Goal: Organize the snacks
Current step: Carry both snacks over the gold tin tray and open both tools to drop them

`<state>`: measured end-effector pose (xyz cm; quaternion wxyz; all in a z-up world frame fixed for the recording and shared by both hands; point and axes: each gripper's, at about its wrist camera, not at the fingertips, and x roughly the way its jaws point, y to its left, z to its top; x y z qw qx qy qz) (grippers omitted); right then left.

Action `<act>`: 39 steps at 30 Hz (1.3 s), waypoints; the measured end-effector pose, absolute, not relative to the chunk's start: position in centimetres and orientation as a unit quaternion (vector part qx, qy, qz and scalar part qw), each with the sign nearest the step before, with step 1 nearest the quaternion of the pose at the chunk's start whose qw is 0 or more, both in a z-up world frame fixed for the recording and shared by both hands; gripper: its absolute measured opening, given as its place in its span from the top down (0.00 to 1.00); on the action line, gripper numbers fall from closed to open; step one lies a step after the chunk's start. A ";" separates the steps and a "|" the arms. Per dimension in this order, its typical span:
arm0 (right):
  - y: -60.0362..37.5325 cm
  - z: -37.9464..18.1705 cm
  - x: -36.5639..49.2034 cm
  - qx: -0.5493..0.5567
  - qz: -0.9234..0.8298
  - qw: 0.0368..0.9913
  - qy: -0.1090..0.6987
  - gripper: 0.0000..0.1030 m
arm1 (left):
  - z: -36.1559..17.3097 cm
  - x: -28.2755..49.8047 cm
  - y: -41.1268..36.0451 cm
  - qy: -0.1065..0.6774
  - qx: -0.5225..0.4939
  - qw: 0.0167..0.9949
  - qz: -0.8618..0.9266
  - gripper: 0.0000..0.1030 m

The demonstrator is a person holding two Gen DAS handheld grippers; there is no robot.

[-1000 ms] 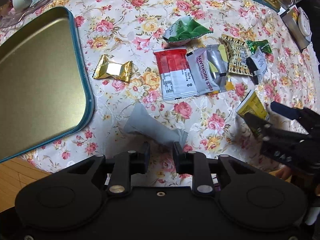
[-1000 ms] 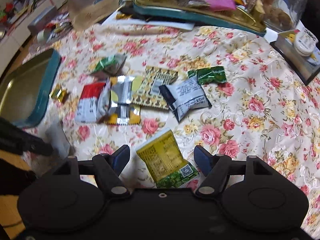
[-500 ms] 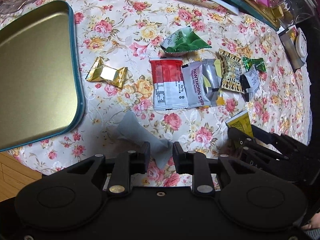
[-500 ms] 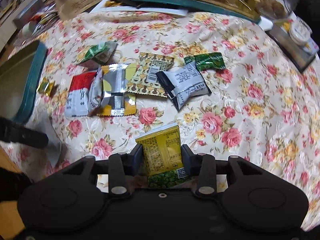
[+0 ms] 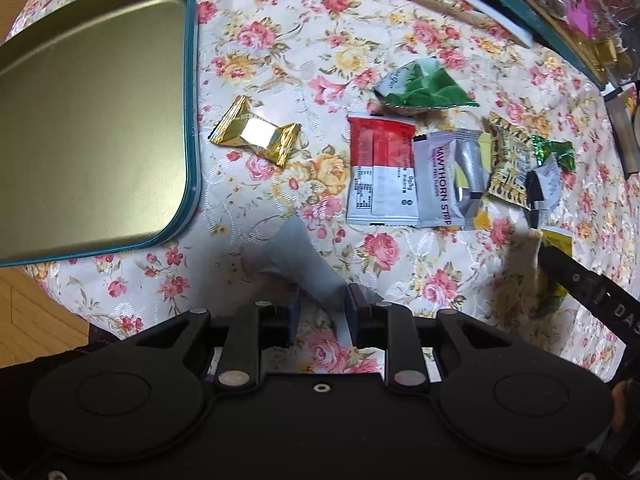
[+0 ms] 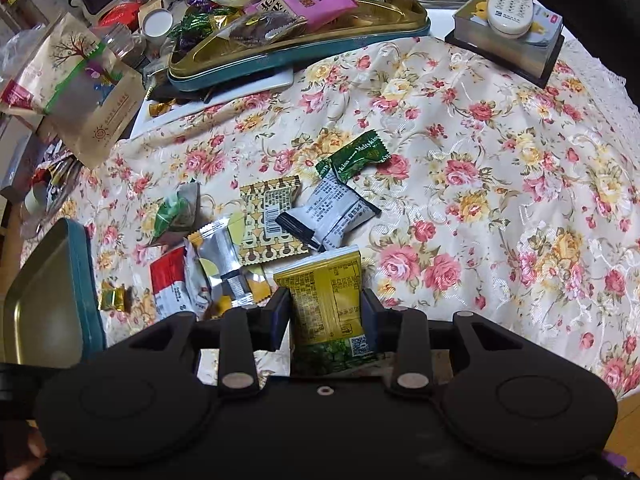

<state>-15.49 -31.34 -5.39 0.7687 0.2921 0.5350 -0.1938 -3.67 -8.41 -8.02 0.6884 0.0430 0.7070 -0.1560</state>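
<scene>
Both grippers have lifted: left gripper (image 5: 321, 307) pinches the grey packet (image 5: 301, 261), right gripper (image 6: 325, 307) clamps the yellow packet (image 6: 326, 300), above the cluttered floral tablecloth (image 6: 500, 168).

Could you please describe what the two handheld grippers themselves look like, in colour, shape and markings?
Both the left gripper and right gripper are matte black, with two round lobes, silver pivot rivets and dark blue pads. The right one's side shows pale lettering. No cables or sleeves visible.

Home: floral tablecloth (image 6: 500, 128), TV remote (image 6: 510, 10), cluttered snack tin (image 6: 304, 50).
</scene>
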 end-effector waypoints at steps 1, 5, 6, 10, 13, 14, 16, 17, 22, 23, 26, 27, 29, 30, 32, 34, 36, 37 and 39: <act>-31.2 -5.5 -15.4 0.293 -0.193 0.769 0.534 0.63 | -8.0 -3.7 -8.6 0.706 0.045 0.689 -0.156 0.67; -30.6 -5.0 -15.4 0.288 -0.190 0.776 0.528 0.63 | -8.0 -3.8 -9.5 0.696 0.056 0.698 -0.157 0.66; -30.4 -4.9 -15.5 0.289 -0.188 0.777 0.527 0.63 | -8.1 -3.8 -9.7 0.696 0.054 0.699 -0.156 0.66; -30.0 -4.7 -15.4 0.293 -0.181 0.779 0.525 0.63 | -9.2 -3.8 -10.6 0.713 0.057 0.682 -0.152 0.66; -29.8 -4.4 -15.4 0.294 -0.180 0.780 0.523 0.63 | -10.1 -4.0 -11.4 0.723 0.067 0.670 -0.154 0.66; -29.7 -4.3 -15.4 0.296 -0.179 0.780 0.521 0.63 | -10.3 -4.1 -11.6 0.725 0.068 0.666 -0.158 0.67; -29.8 -4.0 -15.4 0.298 -0.179 0.780 0.519 0.63 | -10.3 -4.4 -12.3 0.723 0.071 0.667 -0.165 0.74; -29.8 -3.8 -15.4 0.300 -0.181 0.781 0.518 0.63 | -10.3 -4.6 -12.6 0.720 0.071 0.670 -0.166 0.75; -30.5 -3.2 -15.6 0.309 -0.198 0.781 0.505 0.63 | -8.7 -5.0 -13.0 0.695 0.076 0.693 -0.174 0.75; -30.7 -3.1 -15.7 0.314 -0.203 0.780 0.501 0.63 | -8.1 -5.1 -13.1 0.687 0.079 0.700 -0.178 0.75; -31.1 -2.6 -15.5 0.329 -0.215 0.777 0.492 0.63 | -5.9 -4.5 -13.1 0.658 0.079 0.724 -0.191 0.75; -31.1 -2.5 -15.4 0.332 -0.217 0.776 0.490 0.63 | -5.2 -4.2 -12.7 0.648 0.078 0.732 -0.194 0.75; -31.0 -2.3 -15.1 0.338 -0.220 0.775 0.487 0.63 | -4.1 -3.7 -12.2 0.632 0.079 0.746 -0.197 0.75; -30.9 -2.1 -14.9 0.339 -0.220 0.775 0.485 0.63 | -3.5 -3.1 -11.6 0.624 0.076 0.752 -0.197 0.75; -30.5 -1.9 -14.3 0.340 -0.218 0.776 0.484 0.63 | -2.6 -2.3 -10.3 0.614 0.070 0.761 -0.197 0.75; -29.8 -1.6 -13.6 0.338 -0.210 0.779 0.484 0.62 | -2.0 -1.4 -9.2 0.607 0.067 0.770 -0.188 0.75; -28.8 -1.3 -12.7 0.334 -0.198 0.784 0.485 0.62 | -1.5 -0.7 -7.5 0.600 0.061 0.778 -0.173 0.75; -28.1 -1.2 -12.3 0.331 -0.191 0.787 0.485 0.62 | -1.3 -0.1 -6.6 0.598 0.058 0.782 -0.163 0.75; -26.8 -0.9 -11.5 0.326 -0.174 0.792 0.486 0.62 | -1.2 0.8 -4.7 0.596 0.047 0.790 -0.140 0.75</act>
